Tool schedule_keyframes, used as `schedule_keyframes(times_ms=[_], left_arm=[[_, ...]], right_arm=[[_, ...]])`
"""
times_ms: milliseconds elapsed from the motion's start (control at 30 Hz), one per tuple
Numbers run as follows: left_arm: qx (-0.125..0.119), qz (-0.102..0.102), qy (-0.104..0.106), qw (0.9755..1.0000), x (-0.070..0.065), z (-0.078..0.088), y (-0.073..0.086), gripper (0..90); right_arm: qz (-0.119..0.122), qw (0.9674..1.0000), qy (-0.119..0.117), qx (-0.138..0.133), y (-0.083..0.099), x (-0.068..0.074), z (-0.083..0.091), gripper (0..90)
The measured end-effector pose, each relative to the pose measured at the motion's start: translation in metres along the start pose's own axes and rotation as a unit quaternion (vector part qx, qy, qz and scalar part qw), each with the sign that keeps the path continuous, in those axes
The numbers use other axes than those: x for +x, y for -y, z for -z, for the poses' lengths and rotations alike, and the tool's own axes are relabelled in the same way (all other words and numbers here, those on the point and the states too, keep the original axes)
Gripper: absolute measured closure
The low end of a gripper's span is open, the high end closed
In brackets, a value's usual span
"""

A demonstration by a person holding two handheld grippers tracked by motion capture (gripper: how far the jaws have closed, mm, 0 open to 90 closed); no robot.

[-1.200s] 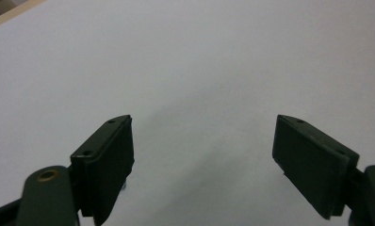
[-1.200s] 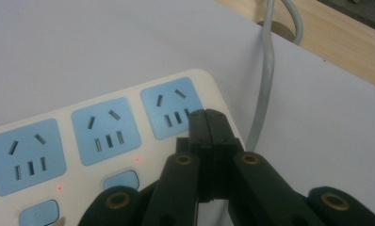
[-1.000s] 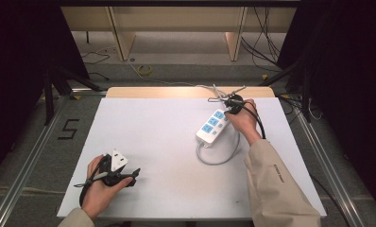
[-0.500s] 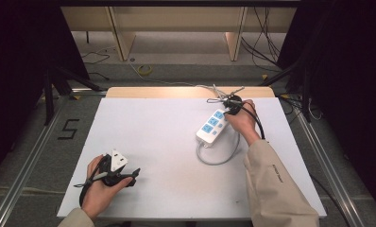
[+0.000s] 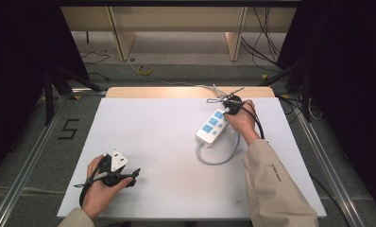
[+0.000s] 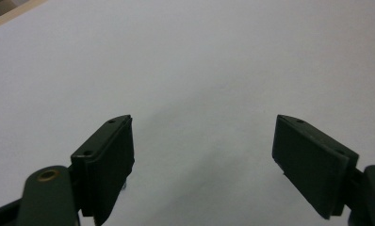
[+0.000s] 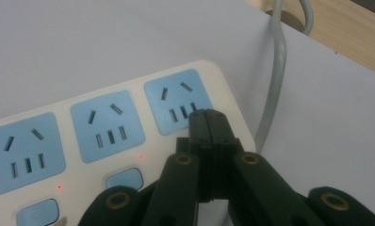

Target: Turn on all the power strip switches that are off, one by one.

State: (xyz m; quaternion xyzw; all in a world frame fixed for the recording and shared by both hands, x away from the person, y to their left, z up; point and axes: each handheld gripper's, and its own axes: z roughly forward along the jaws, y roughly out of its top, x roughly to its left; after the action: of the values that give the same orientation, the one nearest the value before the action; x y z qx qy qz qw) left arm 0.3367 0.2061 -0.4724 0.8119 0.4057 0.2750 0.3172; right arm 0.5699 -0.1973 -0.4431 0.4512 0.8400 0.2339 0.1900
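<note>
Fingers (image 7: 208, 123) pressed together on power strip (image 5: 213, 126), unmoved since earlier frame.

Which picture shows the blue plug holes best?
The right gripper view: the power strip is close, with each blue socket's slots clear beside the shut right gripper. The high view shows the strip small and far. The left gripper view looks at the bare table.
</note>
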Motion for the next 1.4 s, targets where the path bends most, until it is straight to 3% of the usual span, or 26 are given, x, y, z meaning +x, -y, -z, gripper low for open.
schedule_keyframes(times_ms=[1400], left_arm=[[0.000, 0.000, -0.002, 1.0000, -0.0005, 0.0012, 0.0012, 21.3]], right_arm=[[-0.012, 0.9999, 0.001, -0.003, 0.0025, 0.0011, -0.0020, 90.0]])
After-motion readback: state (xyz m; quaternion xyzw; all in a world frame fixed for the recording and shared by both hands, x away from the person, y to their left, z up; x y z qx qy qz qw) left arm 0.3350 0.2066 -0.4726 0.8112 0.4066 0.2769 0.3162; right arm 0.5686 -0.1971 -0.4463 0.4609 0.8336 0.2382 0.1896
